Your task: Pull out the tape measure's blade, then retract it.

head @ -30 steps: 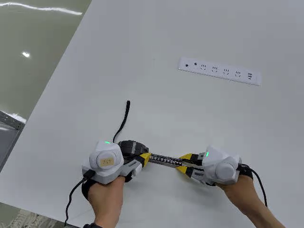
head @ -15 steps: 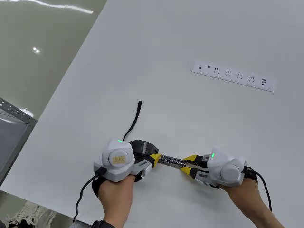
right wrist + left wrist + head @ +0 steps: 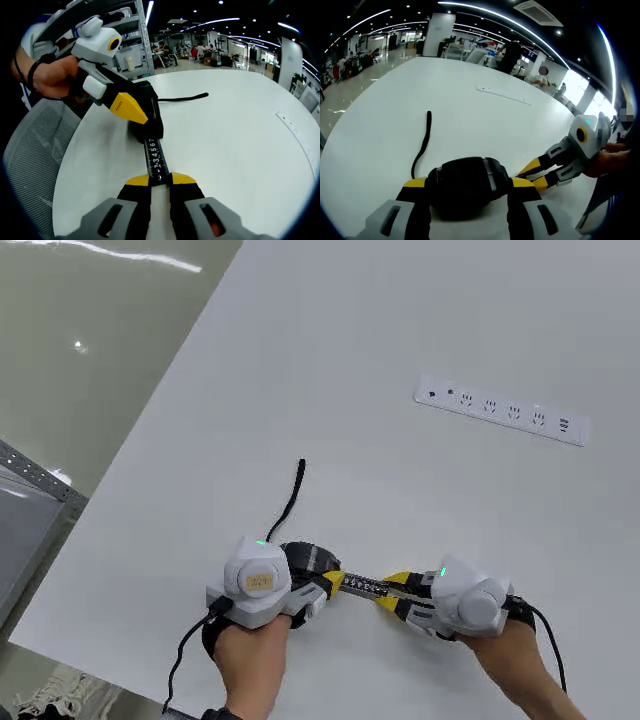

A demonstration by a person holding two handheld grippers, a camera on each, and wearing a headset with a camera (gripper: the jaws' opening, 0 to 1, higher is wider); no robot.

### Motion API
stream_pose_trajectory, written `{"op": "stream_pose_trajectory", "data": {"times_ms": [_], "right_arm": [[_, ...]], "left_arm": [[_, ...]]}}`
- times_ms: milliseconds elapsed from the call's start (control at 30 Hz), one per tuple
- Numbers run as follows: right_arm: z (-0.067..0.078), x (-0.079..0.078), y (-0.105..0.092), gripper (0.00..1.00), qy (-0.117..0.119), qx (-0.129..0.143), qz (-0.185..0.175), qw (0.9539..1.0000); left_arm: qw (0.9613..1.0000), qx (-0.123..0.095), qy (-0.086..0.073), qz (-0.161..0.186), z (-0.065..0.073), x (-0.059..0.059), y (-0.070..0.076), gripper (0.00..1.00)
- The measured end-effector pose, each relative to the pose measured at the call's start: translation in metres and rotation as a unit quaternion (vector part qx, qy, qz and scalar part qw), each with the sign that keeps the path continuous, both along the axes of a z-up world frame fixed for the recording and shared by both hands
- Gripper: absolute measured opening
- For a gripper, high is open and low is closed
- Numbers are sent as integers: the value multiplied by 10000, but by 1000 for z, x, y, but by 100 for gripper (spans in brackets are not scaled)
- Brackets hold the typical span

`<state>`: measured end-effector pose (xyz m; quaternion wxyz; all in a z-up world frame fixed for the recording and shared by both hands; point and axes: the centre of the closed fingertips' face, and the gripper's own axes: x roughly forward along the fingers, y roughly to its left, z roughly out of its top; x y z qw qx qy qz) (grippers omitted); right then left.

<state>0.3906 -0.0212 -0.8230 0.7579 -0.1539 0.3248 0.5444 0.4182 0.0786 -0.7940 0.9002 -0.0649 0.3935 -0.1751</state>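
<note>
At the near edge of the white tabletop (image 3: 380, 340), a person's two hands each hold a white-bodied, yellow-tipped gripper, the jaws pointing toward each other. The left gripper (image 3: 468, 182) has its jaws spread to the width of a black, round-cased tape measure (image 3: 305, 558) and pressed against its two sides, so the case sits gripped between the yellow pads and rests on the table. The right gripper (image 3: 159, 180) has its jaws almost together, pinching the free end of the dark steel blade (image 3: 154, 155), which bears white numerals. A short stretch of blade runs straight and low over the table from the mouth of the case to the right gripper's tips, so the two grippers are near each other but apart. Beyond the case, a thin black wrist strap (image 3: 290, 502) trails away from the tape measure, lying in a slight curve on the table surface. Farther off, well apart from the tape measure and toward the right, a long white power strip (image 3: 502, 409) lies flat on the table. Past the table's left edge is a glossy grey-green floor (image 3: 100, 340), with the corner of a grey metal shelf (image 3: 30, 500) at the left border.
</note>
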Motion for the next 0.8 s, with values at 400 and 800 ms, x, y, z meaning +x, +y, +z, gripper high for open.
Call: {"op": "stream_pose_trajectory", "data": {"times_ms": [400,800], "right_arm": [[0,3,15,12,48,43,-13,10000],[-1,4,25,12,51,49,-50,10000]], "left_arm": [[10000,-75,22,-60,1,0,4,58],[9999,-103,30,-113,1,0,8,58]]}}
